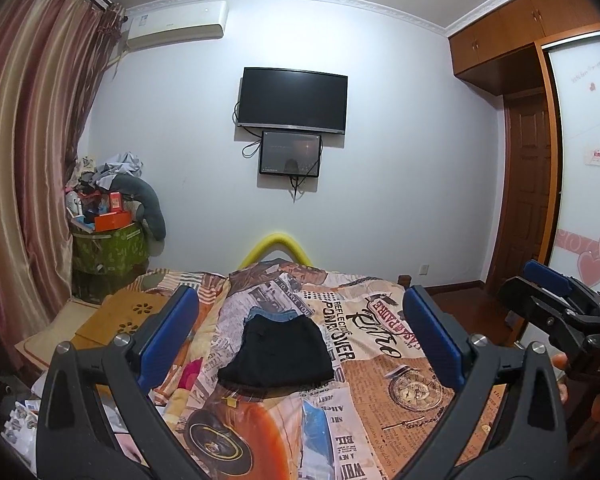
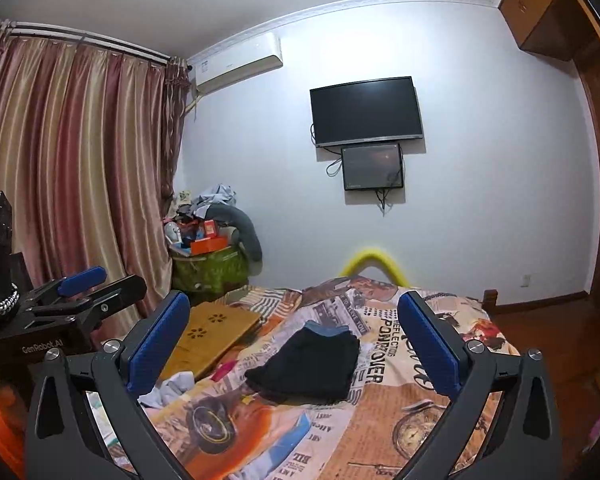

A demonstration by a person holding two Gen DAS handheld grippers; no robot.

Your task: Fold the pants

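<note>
Pants seen folded on bed, frame centre; left gripper and right gripper released; folding judged finished.

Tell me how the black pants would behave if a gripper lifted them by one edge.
The black pants are soft folded cloth, so they would likely droop and unfold. They probably weigh little. Pushed, they would likely bunch on the rumpled bedspread rather than slide.
</note>
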